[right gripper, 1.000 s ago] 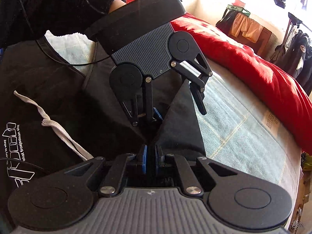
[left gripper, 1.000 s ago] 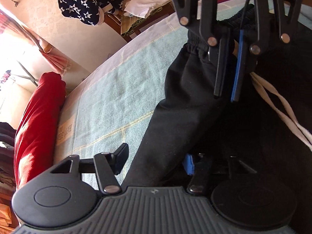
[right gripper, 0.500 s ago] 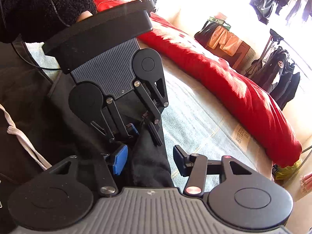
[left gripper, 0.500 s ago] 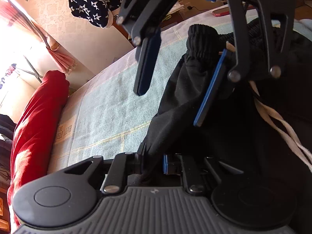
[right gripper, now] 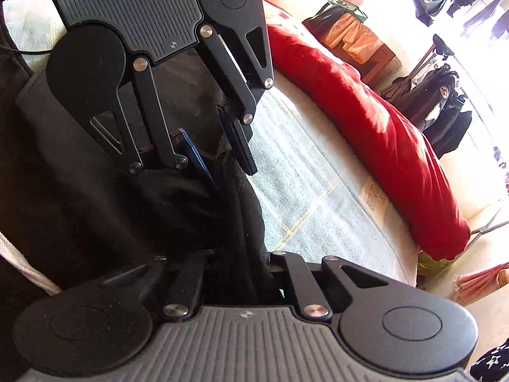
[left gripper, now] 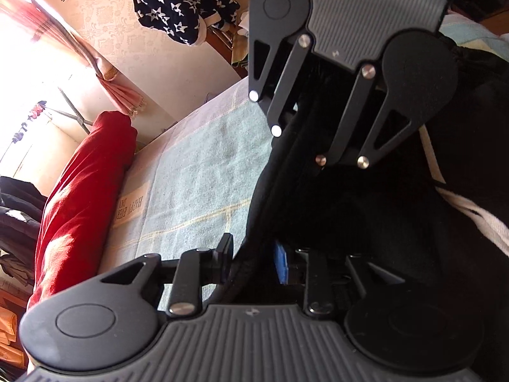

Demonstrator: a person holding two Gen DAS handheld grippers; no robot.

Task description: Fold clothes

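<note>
Left wrist view: left gripper (left gripper: 253, 259) at the bottom, fingers parted, a fold of the black garment (left gripper: 350, 216) running up between them; the left finger (left gripper: 224, 251) and the blue pad (left gripper: 281, 265) stand on either side of the cloth with gaps showing, so no firm pinch. Right gripper (left gripper: 305, 159) comes in from 12 o'clock, facing the camera; its fingertips are buried in dark cloth, so whether it grips cannot be told from this view.

Right wrist view: right gripper (right gripper: 241, 273) at 6 o'clock, its fingertips hidden behind the same black fold, linkage arms spread moderately; grip not readable. Left gripper (right gripper: 219, 156) enters from 12 o'clock, fingers clearly apart, one blue pad (right gripper: 194, 156) on the cloth side and the dark finger (right gripper: 241, 146) on the towel side, fabric ridge between them.

Black garment lies on the pale blue towel (left gripper: 197, 184), covering the 3 o'clock half of the left view and the 9 o'clock half of the right view. White drawcord (left gripper: 470, 216) lies on it at 3 o'clock. Red blanket (right gripper: 381, 133) runs along the far edge of the towel. Star-print item (left gripper: 181, 3) sits at 11 o'clock in the left view.
</note>
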